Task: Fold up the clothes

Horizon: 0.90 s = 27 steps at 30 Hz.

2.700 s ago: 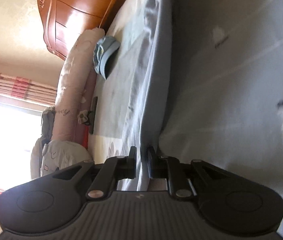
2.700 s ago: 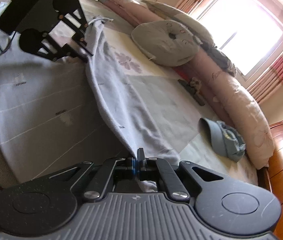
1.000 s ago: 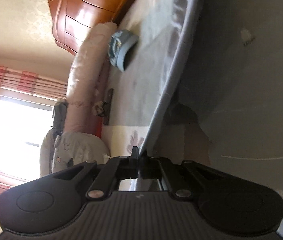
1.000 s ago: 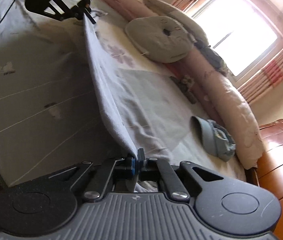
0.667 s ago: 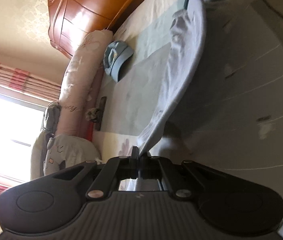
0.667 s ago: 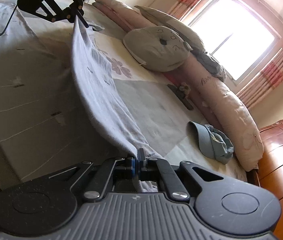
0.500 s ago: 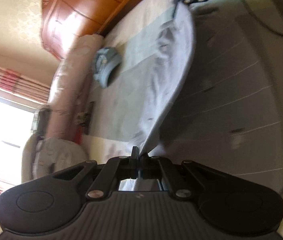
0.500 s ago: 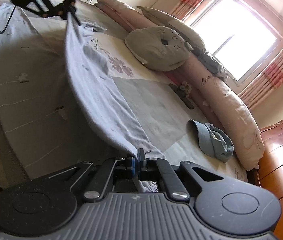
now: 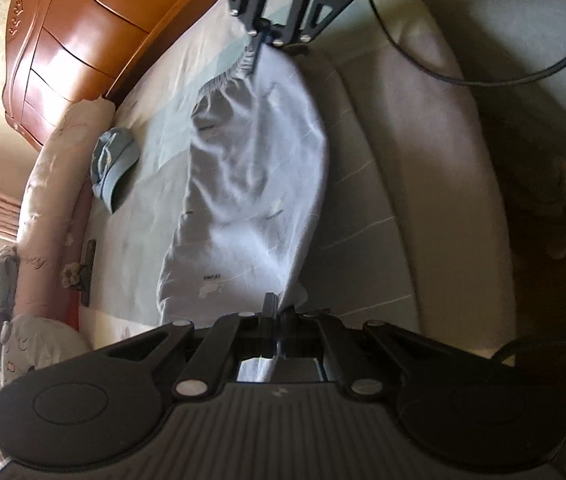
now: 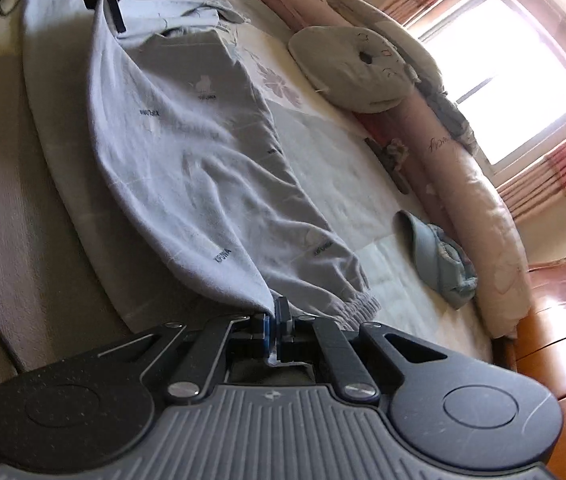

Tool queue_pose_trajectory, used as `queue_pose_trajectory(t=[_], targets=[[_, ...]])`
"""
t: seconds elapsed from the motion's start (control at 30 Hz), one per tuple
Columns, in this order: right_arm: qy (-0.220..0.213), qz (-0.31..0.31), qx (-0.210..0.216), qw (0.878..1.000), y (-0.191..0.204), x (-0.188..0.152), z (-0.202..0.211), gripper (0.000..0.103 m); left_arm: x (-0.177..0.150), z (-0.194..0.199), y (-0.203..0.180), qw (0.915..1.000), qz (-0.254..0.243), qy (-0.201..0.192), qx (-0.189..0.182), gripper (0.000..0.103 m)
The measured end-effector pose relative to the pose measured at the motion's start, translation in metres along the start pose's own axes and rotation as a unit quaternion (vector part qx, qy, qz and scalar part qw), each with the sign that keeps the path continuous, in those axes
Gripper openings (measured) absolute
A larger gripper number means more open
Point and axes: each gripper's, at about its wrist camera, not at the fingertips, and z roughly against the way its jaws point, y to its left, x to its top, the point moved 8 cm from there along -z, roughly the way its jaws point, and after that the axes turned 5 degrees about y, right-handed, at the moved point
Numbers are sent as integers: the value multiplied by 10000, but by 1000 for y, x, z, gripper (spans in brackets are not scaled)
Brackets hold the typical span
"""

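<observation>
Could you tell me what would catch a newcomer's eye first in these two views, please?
The pale grey garment stretched across the bed, one end pinched in the shut left hand-held gripper and the other in the shut right hand-held gripper. Next, the bright window beyond the long pink bolster, and the crumpled blue cloth beside it.

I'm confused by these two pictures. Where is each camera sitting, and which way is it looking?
Left wrist: on the left gripper, facing along the bed; shows its own fingers pinching the grey trousers.
Right wrist: on the right gripper, facing the opposite way toward the window; its own fingers pinch the trousers.
Shared: trousers, the other gripper, blue cap, long pink pillow.
</observation>
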Motion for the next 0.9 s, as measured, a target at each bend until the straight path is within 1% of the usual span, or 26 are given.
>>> queue_pose_trajectory(t=[0.1, 0.17, 0.37, 0.47, 0.5, 0.57, 0.63, 0.7, 0.9], targets=[[-152, 256, -561, 9980, -8, 6, 9, 3, 0, 2, -1, 10000, 38, -38, -63, 0], [-256, 285, -699, 9968, -13, 10, 13, 3, 0, 2, -4, 9999, 35, -24, -115, 0], [261, 484, -168, 9983, 12, -11, -8, 4, -2, 0, -19, 9994, -105, -22, -319, 0], [316, 481, -251, 9980, 19, -15, -10, 4, -1, -3, -20, 9992, -105, -44, -372, 0], [312, 388, -225, 9985, 18, -14, -8, 5, -1, -4, -21, 9992, -103, -51, -389, 0], [294, 175, -179, 9993, 13, -13, -3, 15, 0, -4, -21, 9992, -92, -76, -385, 0], [323, -39, -118, 9994, 7, -14, 4, 20, 0, -4, -18, 9992, -29, -114, -380, 0], [356, -276, -58, 9990, 1, -16, 11, 20, 0, -3, -16, 9992, 34, -151, -372, 0], [114, -787, 169, 9967, -1, -10, 36, 20, -1, 9, -4, 9982, 411, -318, -315, 0]])
